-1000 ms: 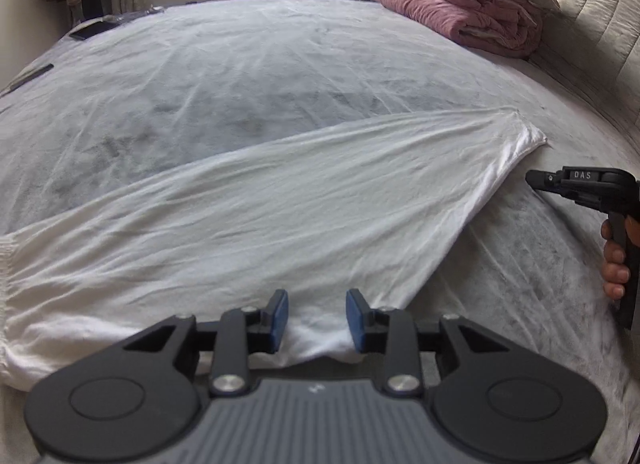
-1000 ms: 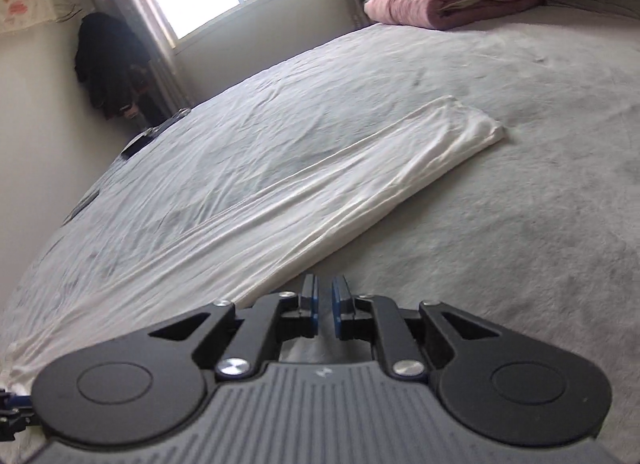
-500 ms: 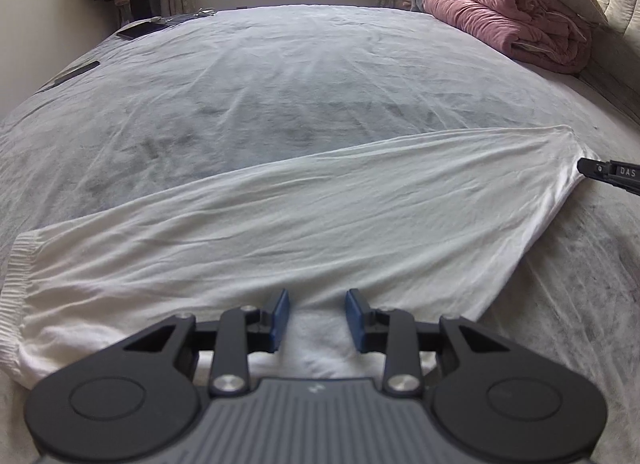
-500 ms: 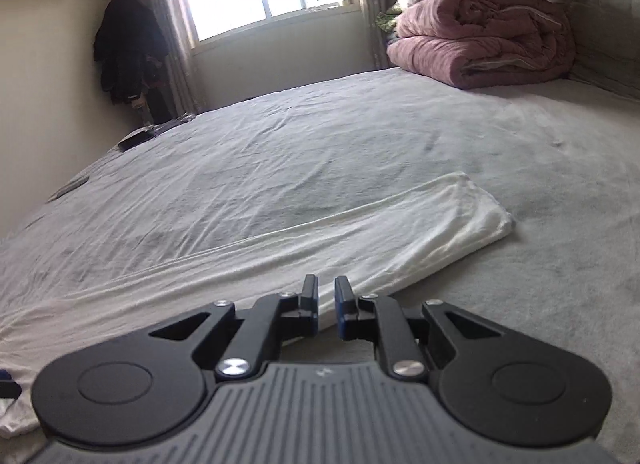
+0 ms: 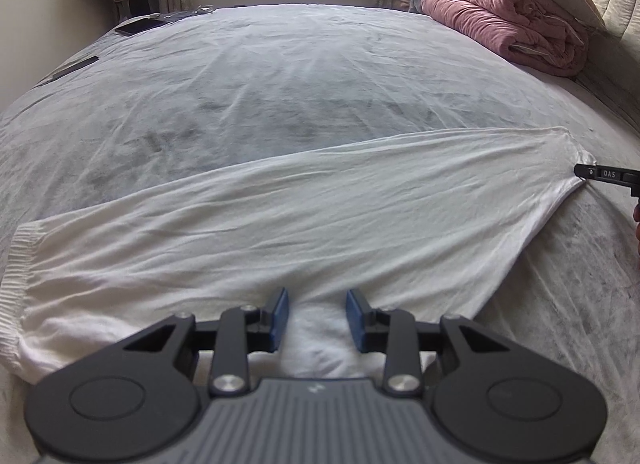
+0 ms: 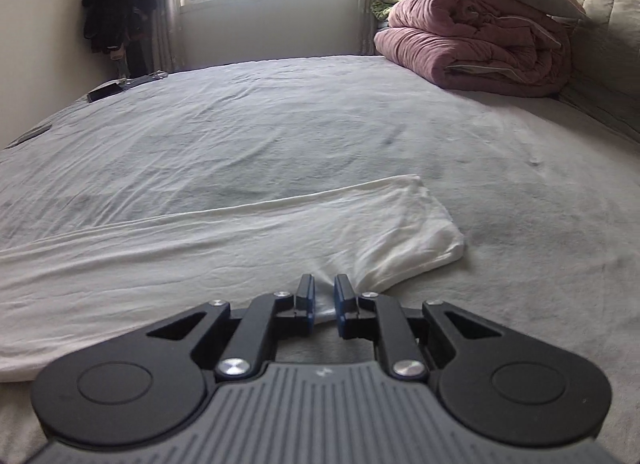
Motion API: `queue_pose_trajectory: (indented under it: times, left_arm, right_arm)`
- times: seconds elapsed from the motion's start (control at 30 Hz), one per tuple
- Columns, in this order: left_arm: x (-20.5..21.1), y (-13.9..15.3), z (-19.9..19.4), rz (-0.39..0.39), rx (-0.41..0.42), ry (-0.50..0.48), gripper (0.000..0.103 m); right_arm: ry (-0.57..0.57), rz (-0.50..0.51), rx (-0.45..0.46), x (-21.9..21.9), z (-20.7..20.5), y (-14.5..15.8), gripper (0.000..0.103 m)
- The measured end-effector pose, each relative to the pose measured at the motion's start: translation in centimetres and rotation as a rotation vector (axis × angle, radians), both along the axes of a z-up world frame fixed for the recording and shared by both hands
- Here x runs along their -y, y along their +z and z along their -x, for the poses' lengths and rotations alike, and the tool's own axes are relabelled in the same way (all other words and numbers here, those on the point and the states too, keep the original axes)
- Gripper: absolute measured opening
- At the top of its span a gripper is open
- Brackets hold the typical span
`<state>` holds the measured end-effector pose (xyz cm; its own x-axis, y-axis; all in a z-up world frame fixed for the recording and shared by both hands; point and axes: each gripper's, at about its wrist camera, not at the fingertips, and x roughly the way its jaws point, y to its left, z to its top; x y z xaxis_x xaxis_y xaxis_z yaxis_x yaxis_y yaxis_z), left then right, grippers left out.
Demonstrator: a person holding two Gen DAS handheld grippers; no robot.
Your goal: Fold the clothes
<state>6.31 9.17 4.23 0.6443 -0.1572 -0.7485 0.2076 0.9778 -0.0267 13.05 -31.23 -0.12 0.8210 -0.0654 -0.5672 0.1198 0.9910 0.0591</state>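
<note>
Across the grey bed [image 5: 304, 75] lies a white garment [image 5: 280, 223], folded into a long band; right tool [image 6: 324, 300] pinches its near edge at one end; left tool [image 5: 316, 320] spread over the cloth's near edge; pink quilt [image 6: 472, 47] at the headboard

A white garment [image 5: 304, 232] lies stretched long and narrow across the near part of the bed [image 5: 280, 75], folded lengthwise into a wrinkled band. Its ribbed cuff or hem sits at the far left end. The right end tapers to a corner, with its near edge bunched into radiating creases. The fabric is thin, soft and lies mostly flat.
</note>
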Motion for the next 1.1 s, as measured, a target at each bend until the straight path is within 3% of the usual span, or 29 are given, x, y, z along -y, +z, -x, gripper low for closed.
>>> queue_pose_trajectory:
  times: [0.07, 0.13, 0.23, 0.47, 0.6, 0.7, 0.87, 0.93, 1.1]
  left_arm:
    - [0.1, 0.0, 0.1, -0.006, 0.002, -0.001, 0.033]
    - [0.2, 0.0, 0.1, -0.009, 0.003, -0.002, 0.033]
    - [0.3, 0.0, 0.1, -0.015, 0.004, -0.002, 0.033]
    - [0.1, -0.1, 0.0, -0.009, 0.0, -0.006, 0.034]
    - [0.0, 0.0, -0.1, -0.001, -0.005, -0.004, 0.034]
    - [0.0, 0.1, -0.2, 0.005, -0.008, 0.004, 0.034]
    - [0.2, 0.6, 0.1, -0.031, 0.026, 0.022, 0.035]
    - [0.1, 0.9, 0.2, -0.047, 0.044, 0.03, 0.035]
    - [-1.8, 1.7, 0.1, -0.024, 0.058, 0.076, 0.037]
  right_arm:
    - [-0.038, -0.02, 0.004, 1.3, -0.2, -0.1, 0.013]
    - [-0.086, -0.007, 0.002, 2.3, -0.5, -0.1, 0.029]
    - [-0.11, -0.017, 0.003, 3.8, -0.7, -0.3, 0.037]
    - [-0.262, -0.123, 0.018, 8.0, -0.9, -0.6, 0.036]
    - [-0.373, -0.33, 0.085, 11.3, 0.7, -1.2, 0.025]
    - [-0.392, -0.425, 0.125, 12.1, 2.1, -1.5, 0.025]
    - [-0.388, -0.422, 0.141, 10.7, 4.0, -1.0, 0.031]
    - [-0.38, -0.401, 0.14, 9.8, 4.7, -0.7, 0.038]
    - [-0.355, -0.358, 0.137, 7.3, 6.4, -0.6, 0.046]
